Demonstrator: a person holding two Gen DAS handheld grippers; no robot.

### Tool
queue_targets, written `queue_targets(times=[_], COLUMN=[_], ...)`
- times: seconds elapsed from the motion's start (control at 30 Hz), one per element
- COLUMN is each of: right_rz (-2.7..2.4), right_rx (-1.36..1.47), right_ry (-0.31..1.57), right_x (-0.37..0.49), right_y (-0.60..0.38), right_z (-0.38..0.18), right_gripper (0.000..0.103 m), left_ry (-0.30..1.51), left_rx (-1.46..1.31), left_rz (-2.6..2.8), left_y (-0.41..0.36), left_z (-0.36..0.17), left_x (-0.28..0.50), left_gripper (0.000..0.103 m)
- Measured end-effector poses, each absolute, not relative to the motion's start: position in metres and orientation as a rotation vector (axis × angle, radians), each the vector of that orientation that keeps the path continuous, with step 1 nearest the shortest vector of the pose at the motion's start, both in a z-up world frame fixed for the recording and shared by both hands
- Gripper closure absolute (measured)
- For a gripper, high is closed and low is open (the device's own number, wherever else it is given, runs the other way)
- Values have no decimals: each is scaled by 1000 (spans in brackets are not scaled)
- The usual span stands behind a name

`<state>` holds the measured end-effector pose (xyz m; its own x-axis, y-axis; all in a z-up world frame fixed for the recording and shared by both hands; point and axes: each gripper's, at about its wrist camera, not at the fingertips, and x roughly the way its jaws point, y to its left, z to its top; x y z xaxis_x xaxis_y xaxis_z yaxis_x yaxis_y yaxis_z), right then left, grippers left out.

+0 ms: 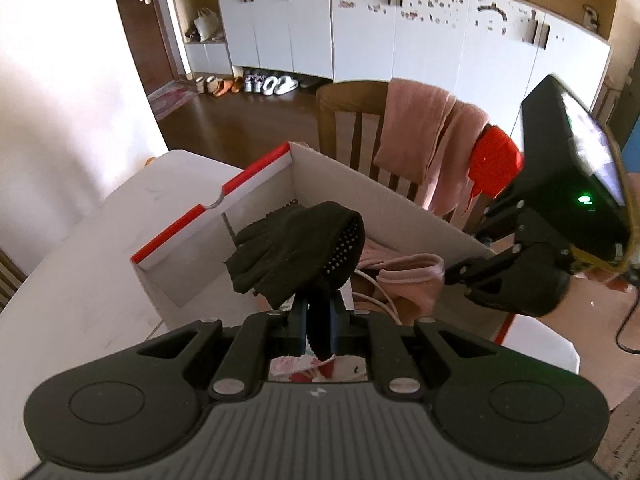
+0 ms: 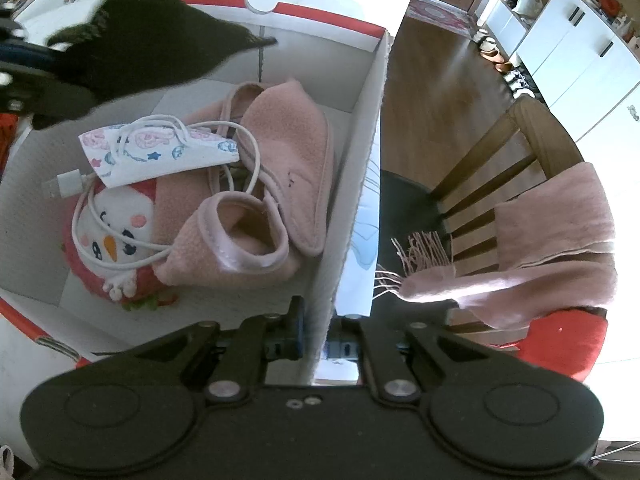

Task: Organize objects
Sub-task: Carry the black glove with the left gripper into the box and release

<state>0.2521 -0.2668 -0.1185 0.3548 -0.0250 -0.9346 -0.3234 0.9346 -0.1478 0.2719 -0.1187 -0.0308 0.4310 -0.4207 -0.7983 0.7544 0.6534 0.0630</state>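
While the left hand-held gripper point(image 1: 318, 316) clamped a black glove point(image 1: 296, 250) above the open cardboard box point(image 1: 400, 208) on the bench point(image 1: 80, 260), the right hand-held gripper point(image 2: 318, 346) pinched the box's side wall. Inside lay a pink garment point(image 2: 280, 148), cable point(image 2: 160, 184) and mask point(image 2: 160, 148).

Strong daylight blows out the wall point(image 1: 60, 80) on the left of the left wrist view and the upper middle and right edge of the right wrist view, with glare streaking the wooden floor point(image 2: 448, 80). Both fisheye views bend straight lines near the edges, such as the cabinets point(image 1: 400, 28). The black glove point(image 2: 152, 48) is motion-blurred in the right wrist view but sharp in the left
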Motion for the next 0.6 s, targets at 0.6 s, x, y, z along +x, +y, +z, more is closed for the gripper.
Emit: queue_targets(times=[0.6], right_rz=[195], right_rx=[-325], right_ry=[1199], right_x=[251], right_y=[-264], right_z=[-119], right_gripper=[96], left_ry=[995], left_rx=[515], left_rz=[-744], left_y=[-155], left_z=[-86], left_x=[303], left_gripper=[94])
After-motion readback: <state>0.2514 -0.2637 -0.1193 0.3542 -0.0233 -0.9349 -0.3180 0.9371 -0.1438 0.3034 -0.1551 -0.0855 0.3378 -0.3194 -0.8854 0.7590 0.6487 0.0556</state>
